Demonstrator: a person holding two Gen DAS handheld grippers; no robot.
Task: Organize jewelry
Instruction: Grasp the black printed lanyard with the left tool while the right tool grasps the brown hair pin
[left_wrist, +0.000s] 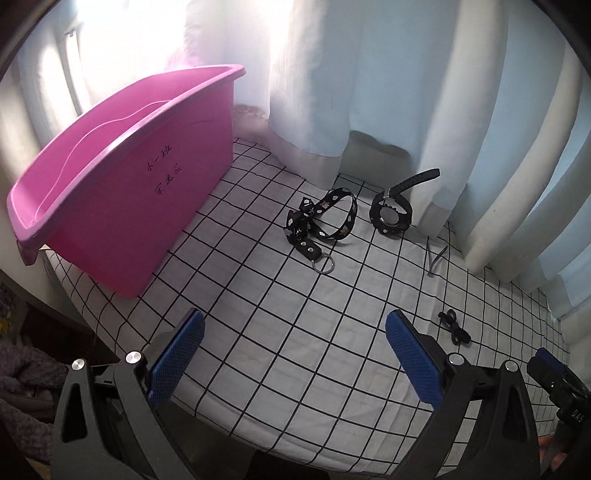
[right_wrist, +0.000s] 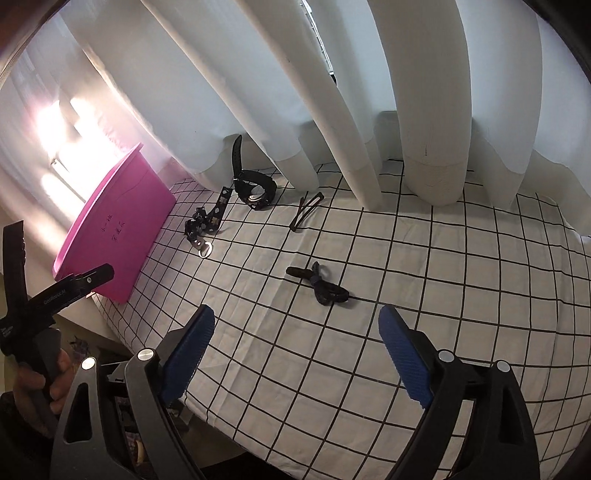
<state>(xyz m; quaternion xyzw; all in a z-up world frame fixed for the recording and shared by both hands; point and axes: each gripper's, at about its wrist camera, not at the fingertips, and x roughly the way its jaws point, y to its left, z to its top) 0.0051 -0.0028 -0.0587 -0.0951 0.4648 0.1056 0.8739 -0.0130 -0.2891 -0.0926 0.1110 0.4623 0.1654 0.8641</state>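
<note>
White cloth (left_wrist: 280, 332) with a black grid covers the work surface, backed by pale curtains (left_wrist: 369, 92) whose hems rest on its far edge. One pink plastic bin (left_wrist: 122, 206) stands at the left end of the cloth, empty as far as its visible interior shows, with dark handwritten characters on its near wall. Four jewelry items lie loose on the cloth, all outside the bin. Item one: a black studded strap (left_wrist: 321, 221) with a metal ring at one end, coiled near the bin's right side. Item two: a black wristwatch (left_wrist: 391, 214) just right of the strap, one band end raised toward the curtain. Item three: a thin dark hair clip (right_wrist: 306, 210), apart from the watch, near a curtain fold. Item four: a small black knotted band (right_wrist: 319, 282), nearest the grippers, well apart from the other three. Left gripper (left_wrist: 295, 358): blue-padded fingers spread wide, nothing between them, poised over bare cloth in front of the strap. Right gripper (right_wrist: 297, 354): fingers likewise spread wide and empty, with the knotted band lying just beyond the gap. A hand (right_wrist: 44, 380) is visible on the left gripper's handle in the right wrist view.
</note>
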